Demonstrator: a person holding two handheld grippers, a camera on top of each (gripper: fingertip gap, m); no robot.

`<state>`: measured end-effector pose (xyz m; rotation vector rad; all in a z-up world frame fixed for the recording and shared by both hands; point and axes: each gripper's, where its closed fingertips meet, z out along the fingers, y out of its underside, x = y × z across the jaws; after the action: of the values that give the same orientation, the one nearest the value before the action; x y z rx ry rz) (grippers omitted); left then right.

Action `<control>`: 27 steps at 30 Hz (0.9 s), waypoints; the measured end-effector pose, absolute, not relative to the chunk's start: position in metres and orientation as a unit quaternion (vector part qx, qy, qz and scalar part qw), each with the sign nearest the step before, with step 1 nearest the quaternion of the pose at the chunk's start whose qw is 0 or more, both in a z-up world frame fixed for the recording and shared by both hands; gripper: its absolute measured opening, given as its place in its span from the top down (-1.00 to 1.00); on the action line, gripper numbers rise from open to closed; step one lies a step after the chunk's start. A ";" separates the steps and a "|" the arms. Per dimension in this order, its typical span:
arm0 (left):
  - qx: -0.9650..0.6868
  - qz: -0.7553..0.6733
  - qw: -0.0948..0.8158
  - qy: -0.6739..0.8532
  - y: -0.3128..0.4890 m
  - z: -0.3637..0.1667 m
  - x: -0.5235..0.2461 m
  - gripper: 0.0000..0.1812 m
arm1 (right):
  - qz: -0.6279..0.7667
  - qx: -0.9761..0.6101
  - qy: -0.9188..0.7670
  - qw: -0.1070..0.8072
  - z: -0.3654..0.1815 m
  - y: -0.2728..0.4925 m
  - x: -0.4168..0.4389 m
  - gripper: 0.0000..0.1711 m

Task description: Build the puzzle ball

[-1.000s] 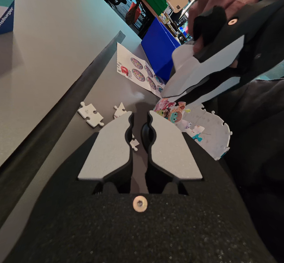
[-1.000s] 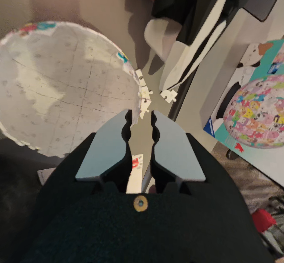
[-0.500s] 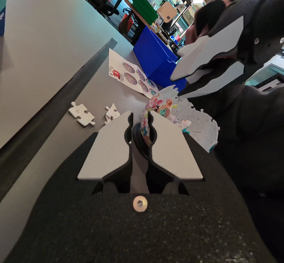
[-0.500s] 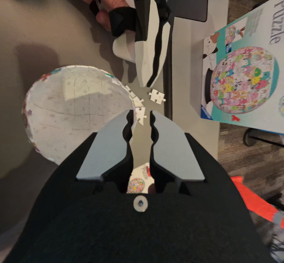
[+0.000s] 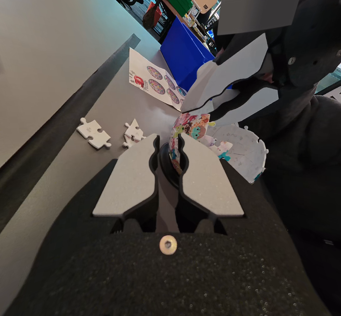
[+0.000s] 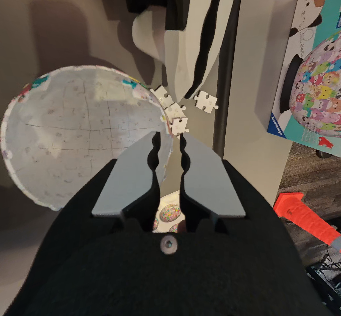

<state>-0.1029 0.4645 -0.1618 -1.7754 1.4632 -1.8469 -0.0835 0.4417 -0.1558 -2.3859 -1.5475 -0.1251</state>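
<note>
The half-built puzzle ball (image 5: 191, 132), colourful outside and white inside (image 6: 73, 132), sits tilted on a black ring stand (image 5: 166, 161). My right gripper (image 6: 169, 135) is narrowly open, its jaws straddling the ball's rim; it also shows in the left wrist view (image 5: 196, 116) at the top of the ball. My left gripper (image 5: 168, 137) is narrowly open and empty, low over the table beside the ball; in the right wrist view (image 6: 184, 95) its tips hang by the loose white pieces (image 6: 205, 101). A joined pair (image 5: 94, 135) and a small cluster (image 5: 133, 133) lie face down.
An instruction sheet (image 5: 155, 84) and a blue bin (image 5: 182, 63) lie behind the ball. A dark gap (image 5: 55, 122) divides two tabletops. The puzzle box (image 6: 313, 85) rests on the far tabletop. An orange object (image 6: 304, 222) lies on the floor. My two grippers' fingertips are within a few centimetres of each other.
My right gripper has come down from above the ball until its jaws straddle the rim. My left gripper has stayed low beside the ball, its gap unchanged.
</note>
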 end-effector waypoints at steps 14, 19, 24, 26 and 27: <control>-0.600 -0.619 0.091 0.498 0.463 -0.164 -0.102 0.80 | -0.065 -0.825 -0.551 0.108 -0.165 0.443 -0.081 0.87; -0.600 -0.617 0.091 0.500 0.462 -0.164 -0.102 0.80 | -0.066 -0.826 -0.552 0.098 -0.165 0.442 -0.080 0.89; -0.601 -0.616 0.092 0.501 0.462 -0.164 -0.102 0.80 | -0.061 -0.827 -0.550 0.099 -0.166 0.443 -0.081 0.92; -0.601 -0.616 0.091 0.502 0.462 -0.165 -0.102 0.80 | -0.060 -0.827 -0.550 0.098 -0.166 0.443 -0.081 0.92; -0.601 -0.615 0.092 0.502 0.462 -0.165 -0.102 0.80 | -0.061 -0.827 -0.550 0.097 -0.166 0.443 -0.081 0.93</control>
<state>-0.1021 0.4619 -0.1646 -1.7843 1.4921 -1.8278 -0.0815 0.4433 -0.1659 -2.4487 -1.6286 -0.1808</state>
